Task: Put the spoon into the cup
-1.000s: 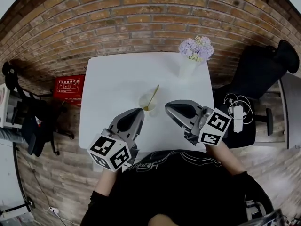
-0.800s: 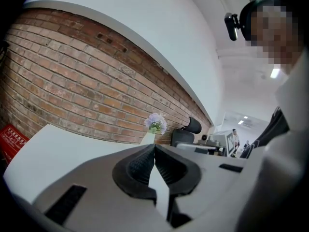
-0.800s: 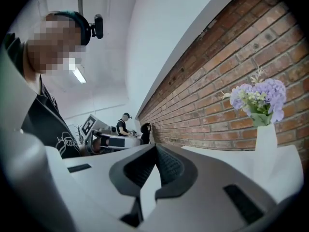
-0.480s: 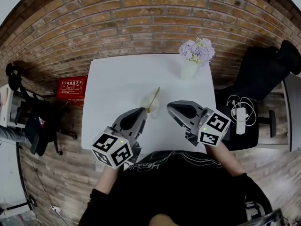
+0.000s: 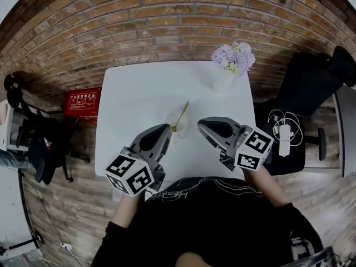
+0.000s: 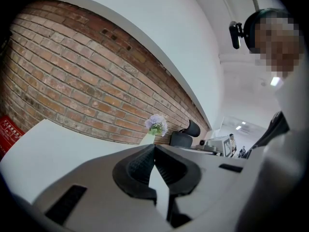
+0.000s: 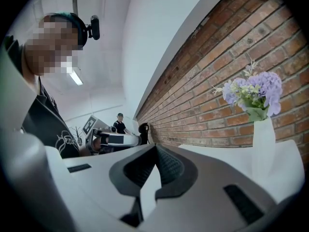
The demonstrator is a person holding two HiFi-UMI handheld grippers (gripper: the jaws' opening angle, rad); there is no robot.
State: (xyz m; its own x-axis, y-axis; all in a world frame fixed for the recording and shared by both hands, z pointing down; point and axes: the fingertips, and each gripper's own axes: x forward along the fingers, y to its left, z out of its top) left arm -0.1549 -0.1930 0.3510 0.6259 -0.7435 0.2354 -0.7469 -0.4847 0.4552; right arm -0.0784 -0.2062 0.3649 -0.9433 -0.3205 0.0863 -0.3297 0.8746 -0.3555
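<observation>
Head view shows the two hand-held grippers over the near edge of a white table (image 5: 133,93). The left gripper (image 5: 164,129) and the right gripper (image 5: 202,124) both point away from the person, towards the brick wall.

The cup (image 5: 177,119), a pale and almost clear one, stands on the table between the two gripper tips and a little ahead of them. The spoon (image 5: 182,114), of gold colour, is already inside the cup. Its bowl is down at the bottom and its thin handle leans out over the rim, up and to the right.

The tip of the left gripper is just beside the left wall of the cup; whether it touches the cup I cannot tell. The right gripper tip is near the cup on the other side, but apart from it.

Left gripper view shows this gripper's jaws pressed together at the tips, and nothing is between them. Right gripper view shows the same for the right one: jaws together, and they hold nothing.

Ahead and to the right of the right gripper, at the far corner of the table, stands a white vase (image 5: 222,80) with lilac flowers (image 5: 232,57).
</observation>
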